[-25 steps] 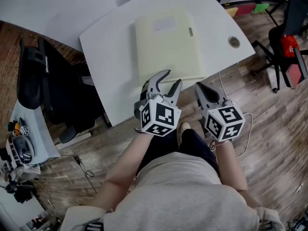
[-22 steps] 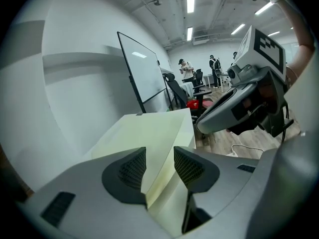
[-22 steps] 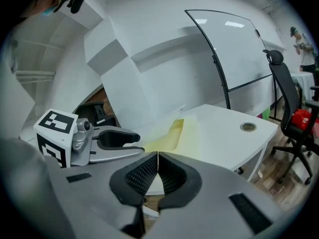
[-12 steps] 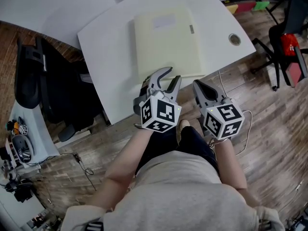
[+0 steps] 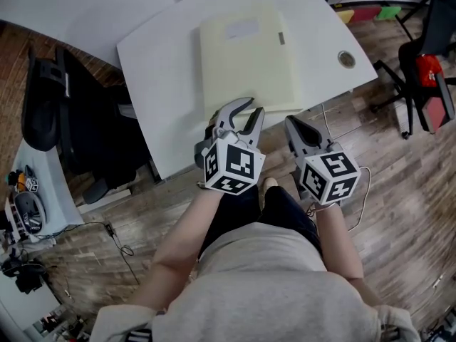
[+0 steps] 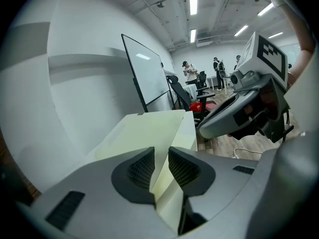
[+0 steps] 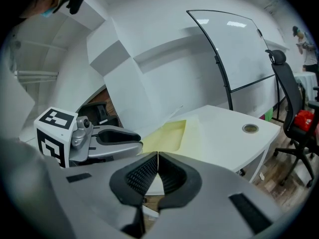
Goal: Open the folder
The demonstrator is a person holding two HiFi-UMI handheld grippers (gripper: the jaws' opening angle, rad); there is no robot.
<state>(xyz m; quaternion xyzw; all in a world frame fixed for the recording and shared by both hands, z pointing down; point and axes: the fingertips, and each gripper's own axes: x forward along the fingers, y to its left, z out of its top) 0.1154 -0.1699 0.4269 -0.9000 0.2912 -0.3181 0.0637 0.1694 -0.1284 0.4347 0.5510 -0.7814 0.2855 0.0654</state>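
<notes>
A pale yellow folder (image 5: 246,59) lies shut and flat on the white table (image 5: 164,84), with a small tab on its right edge. My left gripper (image 5: 246,111) is at the folder's near edge and its jaws are closing. In the left gripper view the folder (image 6: 144,133) shows through the narrow gap of that gripper (image 6: 160,166), and the pads do not press on it. My right gripper (image 5: 296,130) hovers just off the table's near edge, to the right of the left one. Its jaws (image 7: 158,173) are shut with nothing between them.
A round cable grommet (image 5: 346,60) sits near the table's right corner. A black office chair (image 5: 64,120) stands left of the table, and another chair with a red item (image 5: 427,70) at the right. A white cable (image 5: 360,184) trails on the wooden floor.
The left gripper's jaws have narrowed from wide open to a small gap, and it has crept slightly toward the folder's near edge. The right gripper has stayed put.
</notes>
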